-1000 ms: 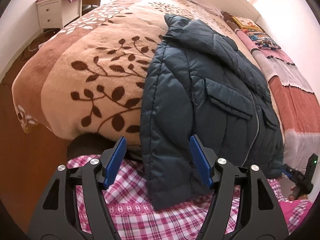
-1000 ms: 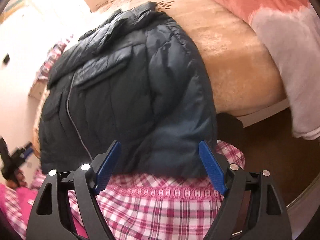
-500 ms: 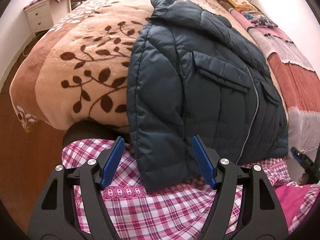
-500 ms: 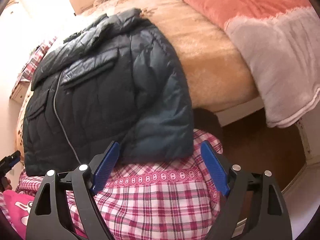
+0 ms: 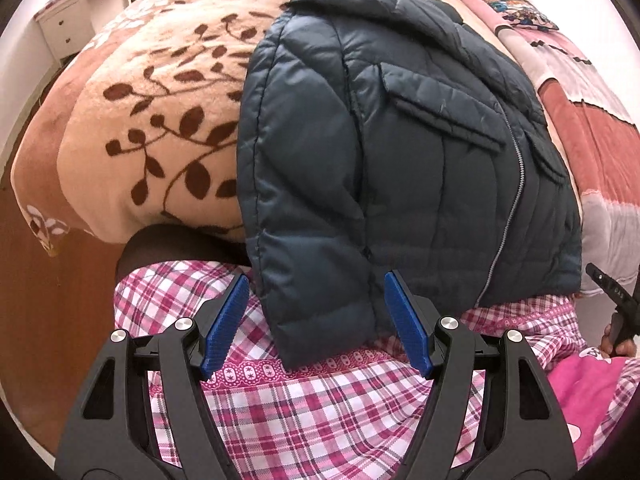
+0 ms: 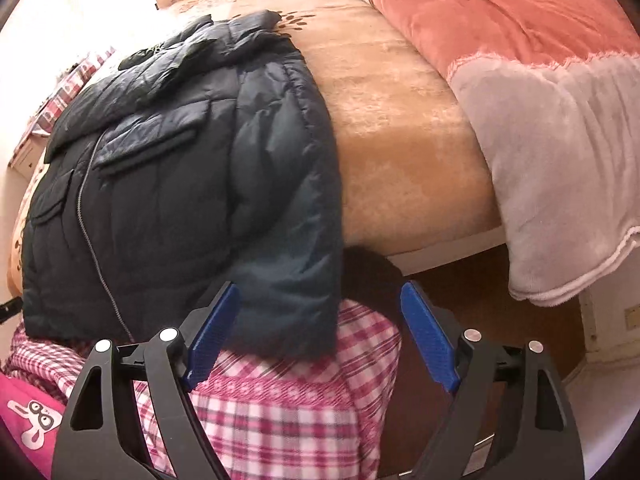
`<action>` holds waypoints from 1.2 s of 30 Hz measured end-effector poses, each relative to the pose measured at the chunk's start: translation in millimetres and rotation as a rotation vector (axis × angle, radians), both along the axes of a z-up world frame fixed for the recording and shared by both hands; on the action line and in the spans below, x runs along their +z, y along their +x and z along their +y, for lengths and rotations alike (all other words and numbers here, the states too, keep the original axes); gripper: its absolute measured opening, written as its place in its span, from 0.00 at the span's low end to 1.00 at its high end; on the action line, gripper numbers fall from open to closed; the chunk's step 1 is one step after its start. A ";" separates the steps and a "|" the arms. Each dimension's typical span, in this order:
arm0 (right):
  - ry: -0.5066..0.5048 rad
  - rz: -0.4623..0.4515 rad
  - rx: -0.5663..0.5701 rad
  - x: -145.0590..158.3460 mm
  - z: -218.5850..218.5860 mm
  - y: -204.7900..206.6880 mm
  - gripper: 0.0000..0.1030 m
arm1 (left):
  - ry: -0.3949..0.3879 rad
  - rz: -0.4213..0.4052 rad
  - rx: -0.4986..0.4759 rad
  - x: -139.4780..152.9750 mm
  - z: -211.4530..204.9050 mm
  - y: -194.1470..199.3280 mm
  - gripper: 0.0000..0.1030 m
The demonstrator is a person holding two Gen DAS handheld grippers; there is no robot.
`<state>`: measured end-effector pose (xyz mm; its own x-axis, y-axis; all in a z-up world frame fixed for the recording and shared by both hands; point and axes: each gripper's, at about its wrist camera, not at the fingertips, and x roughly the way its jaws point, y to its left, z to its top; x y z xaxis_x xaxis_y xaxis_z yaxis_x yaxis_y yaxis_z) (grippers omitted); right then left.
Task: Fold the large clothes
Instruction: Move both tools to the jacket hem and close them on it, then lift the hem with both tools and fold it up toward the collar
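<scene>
A dark teal quilted jacket (image 5: pixel 400 152) lies zipped on the bed, hem hanging over the near edge; it also shows in the right wrist view (image 6: pixel 180 184). My left gripper (image 5: pixel 316 322) is open, its blue pads either side of the jacket's left sleeve end (image 5: pixel 320 312), not closed on it. My right gripper (image 6: pixel 320 336) is open, with the right sleeve end (image 6: pixel 296 300) between its pads, nearer the left one. The right gripper's tip (image 5: pixel 616 304) shows at the left wrist view's right edge.
The bed carries a beige leaf-print blanket (image 5: pixel 160 120) and a pink and grey blanket (image 6: pixel 540 120). My pink plaid clothing (image 5: pixel 320 420) fills the foreground. A white nightstand (image 5: pixel 68 28) stands far left. Brown floor (image 6: pixel 460 292) lies beside the bed.
Both grippers have moved closer to the jacket's lower corners, so the sleeve ends now sit between the open pads. The jacket has not moved.
</scene>
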<state>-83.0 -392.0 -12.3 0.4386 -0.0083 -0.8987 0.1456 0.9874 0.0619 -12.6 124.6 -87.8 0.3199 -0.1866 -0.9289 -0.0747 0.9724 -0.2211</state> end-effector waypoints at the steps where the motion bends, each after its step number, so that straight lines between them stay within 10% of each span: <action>1: 0.019 0.012 0.005 -2.6 -5.1 2.5 0.79 | -0.003 0.006 -0.003 -1.3 -0.7 0.4 0.67; 12: 0.140 0.133 0.152 -33.5 5.9 13.3 0.61 | -0.098 0.090 0.005 -22.1 3.3 1.5 0.65; 16: 0.138 0.162 0.140 -45.6 7.5 13.6 0.43 | -0.133 0.135 0.047 -34.7 13.0 -0.9 0.23; 20: 0.189 0.137 0.137 -38.5 3.3 9.6 0.26 | -0.180 0.110 0.059 -32.9 18.1 -5.6 0.08; 36: 0.374 -0.215 0.106 70.4 -24.1 2.4 0.13 | -0.263 -0.364 0.026 111.0 29.1 -4.7 0.05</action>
<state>-80.6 -416.1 58.1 0.5967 0.3555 -0.7195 -0.0109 0.9000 0.4357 -17.3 153.7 23.2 0.6252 -0.3888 -0.6767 0.0298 0.8784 -0.4771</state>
